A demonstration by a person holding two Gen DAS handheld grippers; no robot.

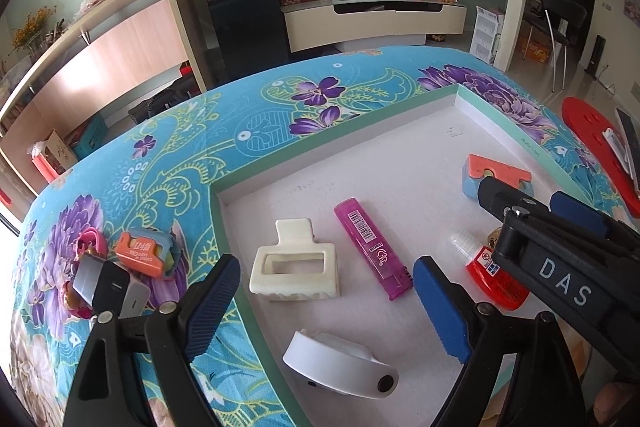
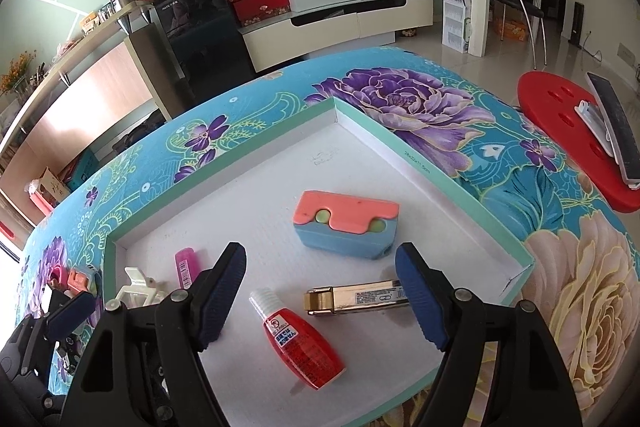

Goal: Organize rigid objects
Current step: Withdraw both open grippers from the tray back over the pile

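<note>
A shallow white tray with a mint-green rim lies on the flowered table. In it are a cream hair clip, a pink lighter, a white curved device, a red glue bottle, a gold lighter and a coral-and-blue sharpener. My left gripper is open and empty above the hair clip and white device. My right gripper is open and empty above the glue bottle and gold lighter; it also shows in the left wrist view.
Left of the tray on the cloth lie an orange-and-blue tape dispenser, a grey-and-white charger and a pink toy. A red stool with a phone stands to the right. Cabinets and a TV stand are behind the table.
</note>
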